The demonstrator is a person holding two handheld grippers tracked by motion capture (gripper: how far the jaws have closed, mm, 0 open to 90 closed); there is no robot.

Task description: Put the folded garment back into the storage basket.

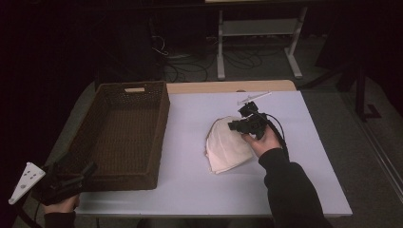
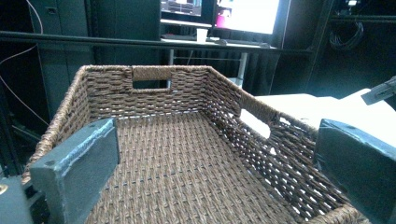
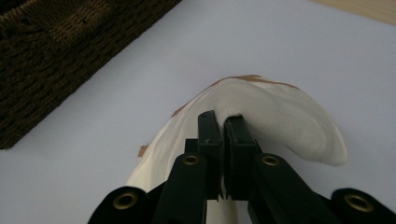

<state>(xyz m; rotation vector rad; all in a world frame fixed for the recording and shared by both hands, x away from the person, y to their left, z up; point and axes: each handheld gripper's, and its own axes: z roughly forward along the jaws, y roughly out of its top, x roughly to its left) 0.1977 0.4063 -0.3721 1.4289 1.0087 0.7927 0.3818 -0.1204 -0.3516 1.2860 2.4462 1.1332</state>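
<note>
- Right claw [image 3: 223, 122]: jaws pressed together on a fold of the white cloth [image 3: 275, 116], a thin ridge of fabric pinched between the pads. In the high view the same claw [image 1: 236, 124] sat at the cloth's upper right edge, held by the person's right hand [image 1: 263, 141], a dark sleeve running back to the bottom edge.
- White cloth [image 1: 227, 145]: a pale, rumpled heap on the surface, right of the basket and apart from it. The pinched part rose in a rounded hump at the jaws; the rest trailed down and lay on the surface. A tan patch showed along its far rim in the right gripper view.
- Left claw [image 2: 212, 163]: jaws standing wide apart with nothing between them, aimed over the basket's near rim into its interior. In the high view it [image 1: 88, 169] rested at the basket's near left corner, with the grey three-cornered plate at its outer end, held by the left hand [image 1: 61, 205].
- Woven basket [image 1: 162, 124]: dark brown, rectangular, with cut-out handles in its walls, on the left half of the surface.
- Surface [image 1: 304, 156]: white top with a wooden strip along the far edge.
- Small light-coloured object [image 1: 254, 98]: lay near the far edge, beyond the right claw; too small to identify.
</note>
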